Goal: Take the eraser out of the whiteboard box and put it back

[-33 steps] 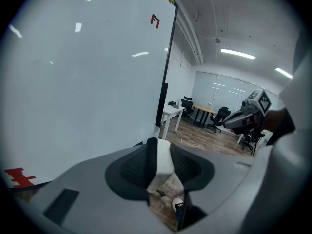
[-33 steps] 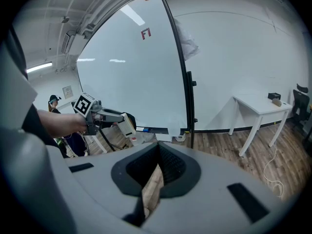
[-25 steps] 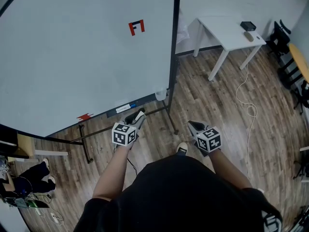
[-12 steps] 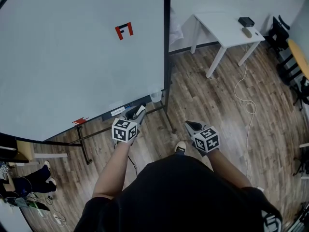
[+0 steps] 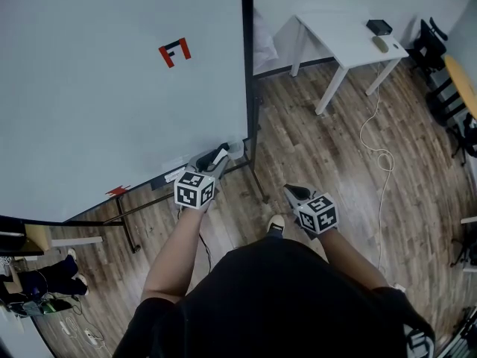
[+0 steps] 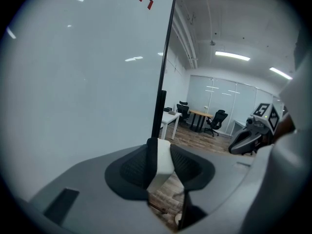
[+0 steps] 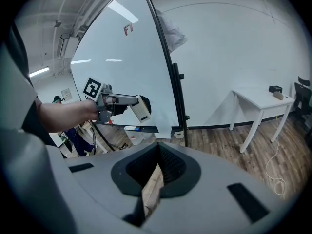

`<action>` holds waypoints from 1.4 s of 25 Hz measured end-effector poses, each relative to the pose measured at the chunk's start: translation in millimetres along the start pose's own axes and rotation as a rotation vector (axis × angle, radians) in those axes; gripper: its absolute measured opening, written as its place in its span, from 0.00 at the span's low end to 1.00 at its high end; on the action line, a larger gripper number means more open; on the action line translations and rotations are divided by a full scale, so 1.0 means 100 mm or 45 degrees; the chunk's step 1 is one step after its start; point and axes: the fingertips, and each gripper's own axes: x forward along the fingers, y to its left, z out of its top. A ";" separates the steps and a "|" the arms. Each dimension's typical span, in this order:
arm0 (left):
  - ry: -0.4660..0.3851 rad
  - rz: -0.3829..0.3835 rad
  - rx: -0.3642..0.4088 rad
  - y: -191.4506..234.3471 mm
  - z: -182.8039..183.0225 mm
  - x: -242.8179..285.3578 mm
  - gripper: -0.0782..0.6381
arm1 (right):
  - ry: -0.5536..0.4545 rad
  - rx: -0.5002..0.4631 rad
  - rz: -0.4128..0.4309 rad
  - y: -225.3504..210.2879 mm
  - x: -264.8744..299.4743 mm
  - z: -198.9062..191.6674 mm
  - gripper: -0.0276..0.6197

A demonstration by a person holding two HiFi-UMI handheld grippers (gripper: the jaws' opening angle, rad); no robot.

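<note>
Left gripper (image 5: 216, 157) clamped part-open on white eraser (image 6: 163, 161); over last second, carried up-right along whiteboard (image 5: 112, 103) tray; eraser now just beside box (image 5: 238, 149) at tray end; return step judged close; right gripper (image 7: 157, 152) closed, empty, well apart.

The whiteboard (image 5: 112, 110) runs off the head view's top and left edges. The left gripper (image 5: 214, 159) with its eraser (image 5: 220, 155) covers part of the board's tray (image 5: 160, 180). The two things (image 5: 378, 27) on the white table (image 5: 346, 47) are too small to tell.
</note>
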 end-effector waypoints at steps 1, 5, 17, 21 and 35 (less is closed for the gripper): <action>-0.003 -0.001 0.001 0.01 0.03 0.04 0.32 | 0.001 0.002 0.000 -0.02 0.01 0.01 0.03; -0.015 -0.006 -0.001 0.05 0.11 0.18 0.32 | 0.012 0.008 -0.003 -0.12 0.05 0.00 0.03; 0.007 -0.018 0.010 0.11 0.15 0.56 0.32 | 0.047 0.036 -0.006 -0.37 0.13 0.00 0.03; -0.002 -0.021 -0.001 0.13 0.14 0.64 0.32 | 0.057 0.038 0.000 -0.44 0.16 0.00 0.03; 0.061 -0.014 -0.030 0.25 -0.17 0.91 0.32 | 0.096 0.039 0.011 -0.60 0.26 -0.03 0.03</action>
